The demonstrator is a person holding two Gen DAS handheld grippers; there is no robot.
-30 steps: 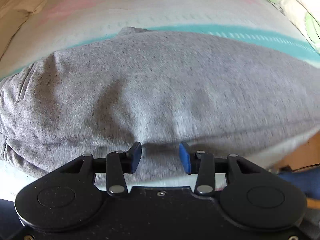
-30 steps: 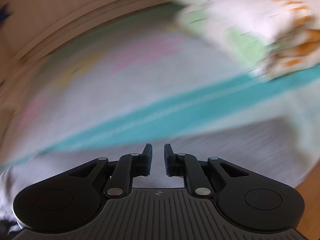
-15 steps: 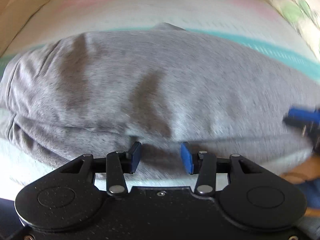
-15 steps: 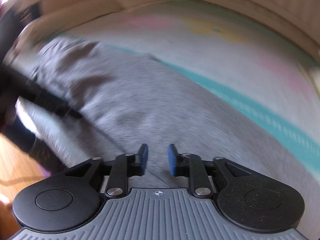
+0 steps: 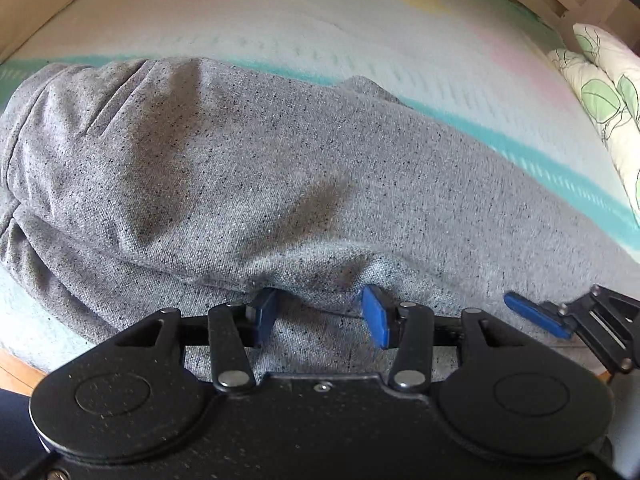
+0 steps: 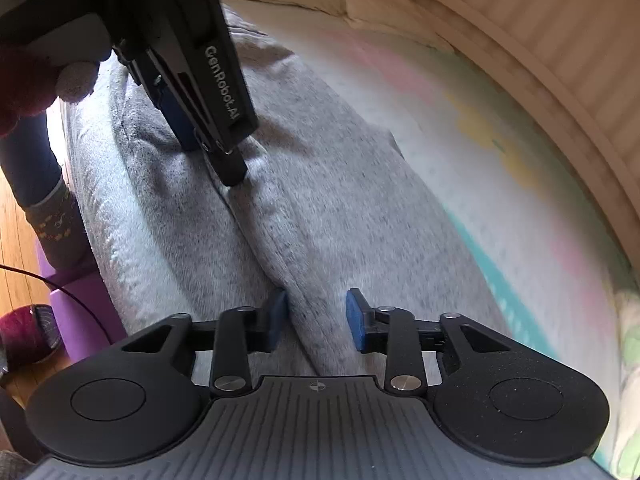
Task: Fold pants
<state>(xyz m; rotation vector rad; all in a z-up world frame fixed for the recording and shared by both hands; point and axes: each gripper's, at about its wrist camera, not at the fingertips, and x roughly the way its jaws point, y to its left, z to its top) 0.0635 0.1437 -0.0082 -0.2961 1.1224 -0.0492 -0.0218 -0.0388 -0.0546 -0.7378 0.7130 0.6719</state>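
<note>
Grey speckled pants point(image 5: 256, 168) lie folded lengthwise on a pastel bed cover point(image 5: 280, 24). My left gripper point(image 5: 320, 314) is open, its blue pads astride the near folded edge of the pants. My right gripper point(image 6: 316, 318) is open, with a raised ridge of the pants point(image 6: 280, 220) between its pads. The left gripper point(image 6: 192, 68) shows from the side in the right wrist view, its tip down on the pants. A blue fingertip of the right gripper point(image 5: 532, 316) shows at the right of the left wrist view.
A leaf-print pillow point(image 5: 608, 104) lies at the right edge of the bed. A wooden bed frame point(image 6: 540, 64) runs along the far side. On the wooden floor point(image 6: 16, 248) stand a person's socked leg point(image 6: 52, 220) and a purple object point(image 6: 80, 312).
The right gripper swung from the bed cover onto the pants and opened wider around a ridge of fabric. The left gripper shifted along the pants' edge, still open.
</note>
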